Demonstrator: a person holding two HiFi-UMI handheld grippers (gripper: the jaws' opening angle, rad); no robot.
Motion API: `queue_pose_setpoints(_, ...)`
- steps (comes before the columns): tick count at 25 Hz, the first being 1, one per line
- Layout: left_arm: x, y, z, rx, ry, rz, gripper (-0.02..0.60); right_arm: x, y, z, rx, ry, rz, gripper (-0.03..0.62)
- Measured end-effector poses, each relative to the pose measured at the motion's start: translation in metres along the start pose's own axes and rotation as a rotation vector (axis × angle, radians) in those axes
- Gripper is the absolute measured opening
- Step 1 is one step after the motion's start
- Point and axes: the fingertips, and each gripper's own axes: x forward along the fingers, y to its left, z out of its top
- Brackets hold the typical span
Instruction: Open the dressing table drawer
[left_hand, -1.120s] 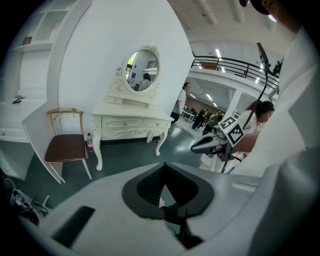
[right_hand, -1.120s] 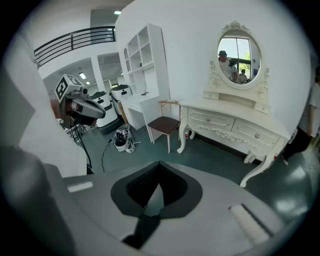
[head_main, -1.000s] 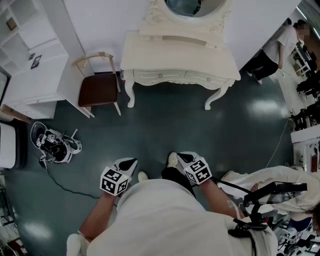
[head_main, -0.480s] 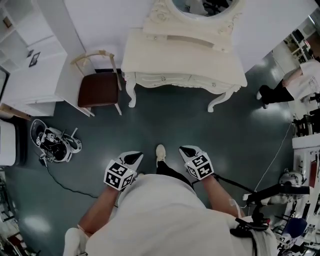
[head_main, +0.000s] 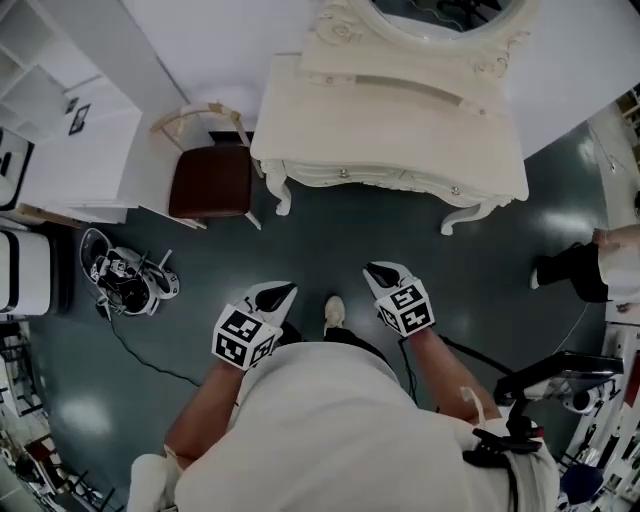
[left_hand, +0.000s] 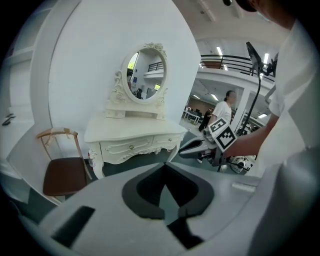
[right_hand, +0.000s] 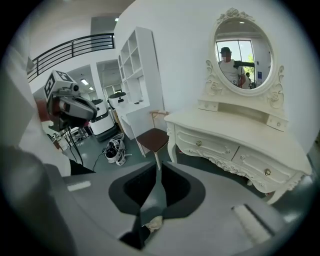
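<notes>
My left gripper (head_main: 287, 289) has its fingers closed tip to tip on nothing. My right gripper (head_main: 371, 268) has just been opening, and its fingers stand a thin slit apart with only the dark grey-green floor (head_main: 330, 250) showing between them. The cream-white carved wooden dressing table with an oval mirror (head_main: 390, 115) stands well ahead of both pairs of fingers, out of reach. Under its counter top sit two drawers: the left-hand drawer (right_hand: 212, 146) is ahead of the gap between my grippers, and the right-hand drawer (right_hand: 255, 165) is ahead and to the right of my right fingers. I judge the small round metal knobs (right_hand: 198, 143) to be the main trouble. A slit this narrow will not pass over one, and a shallow pinch on a round knob could slip off. Pulling by one knob alone may skew the drawer so that it jams, or it may drag the light table on its curved legs. The black cable and white headset gear (head_main: 125, 282) on the floor left of my left fingers could catch a foot. Both drawers are shut, so I cannot see what they hold. In the open white shelf unit (head_main: 75, 150) far to the left I can make out only one small dark item. A wooden chair with a dark brown seat (head_main: 210, 180) stands beside the table, ahead and left of my left fingers.
</notes>
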Motion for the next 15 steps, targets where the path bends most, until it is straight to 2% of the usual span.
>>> queue_pose_setpoints(5, 0.006, 0.04, 0.026, -0.03, -0.024, 0.001, 0.002, 0.043, -0.029, 0.032, 0.02, 0.005, -0.016, 0.037)
queue_pose_setpoints(10, 0.004, 0.115, 0.051, -0.028, -0.052, -0.027, 0.003, 0.098, -0.048, 0.081, 0.032, -0.002, -0.062, 0.035)
queue_pose_setpoints(15, -0.01, 0.192, 0.09, 0.004, -0.065, -0.101, 0.003, 0.152, -0.063, 0.142, 0.089, -0.012, -0.15, 0.035)
